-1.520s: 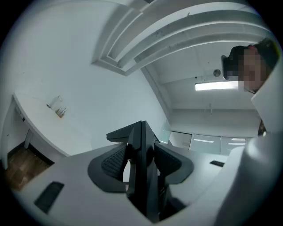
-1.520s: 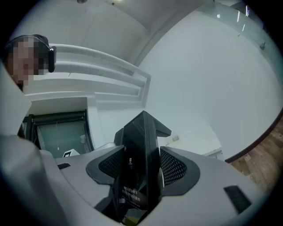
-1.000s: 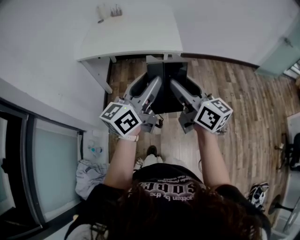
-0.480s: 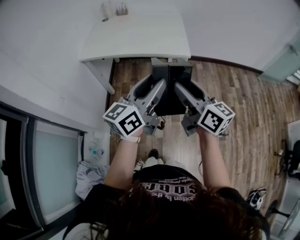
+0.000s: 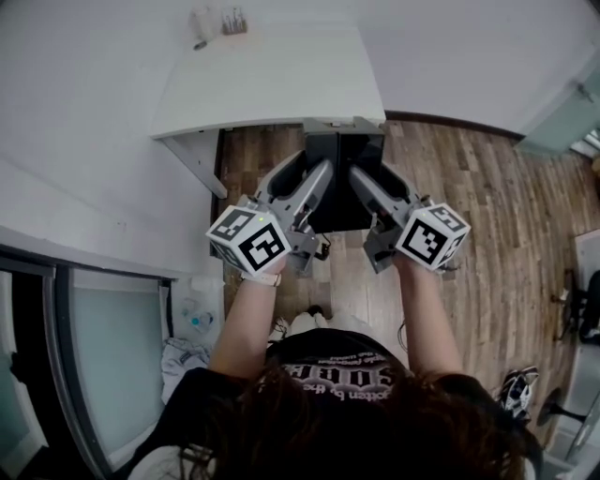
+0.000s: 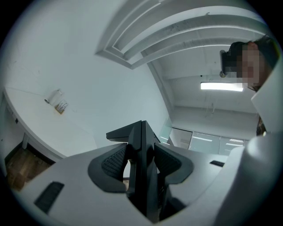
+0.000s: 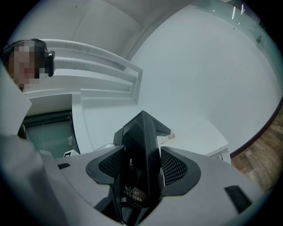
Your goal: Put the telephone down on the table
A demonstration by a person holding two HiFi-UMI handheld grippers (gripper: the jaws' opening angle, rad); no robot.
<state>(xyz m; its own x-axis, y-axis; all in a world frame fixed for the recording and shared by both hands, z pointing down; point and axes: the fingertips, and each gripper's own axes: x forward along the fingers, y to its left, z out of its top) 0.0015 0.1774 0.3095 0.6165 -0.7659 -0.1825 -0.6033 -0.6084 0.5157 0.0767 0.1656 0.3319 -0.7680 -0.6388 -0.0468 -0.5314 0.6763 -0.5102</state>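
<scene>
Since both claws are on it, nearest first: left gripper [image 6: 140,162] has its 2 ribbed pads [image 6: 112,162] closed part-way onto a thin black edge of the telephone [image 5: 341,187], with no gap showing at either pad. The right gripper [image 7: 141,165] does the same on the opposite side, pinching a glossy dark panel with small print on it. Phone hangs in the air between the 2, over the wood floor [image 5: 487,206]. In the head view its far end lines up with the near edge of the white table [image 5: 272,80]. It is not resting there, and its height above the top can't be read. Handling, my guess: hard moulded shell, stiff, won't flex under the pads. Mid-weight for a desk unit, so a 2-sided carry makes sense. Gloss faces look slick and each claw only has a narrow rim, so it could pivot or slide if 1 side drops faster than the other. Both sides need to stay level. The glossy panel is probably a display or cover, so there's a scratch or crack risk. I'd not squeeze harder there, and I'd hold on the side rims. Can't tell whether a handset or cord sits loose on top. Beyond the edge the table top is flat white, and some small items [image 5: 216,21] sit at the far left corner. They're too small to identify and well apart from the likely landing spot.
</scene>
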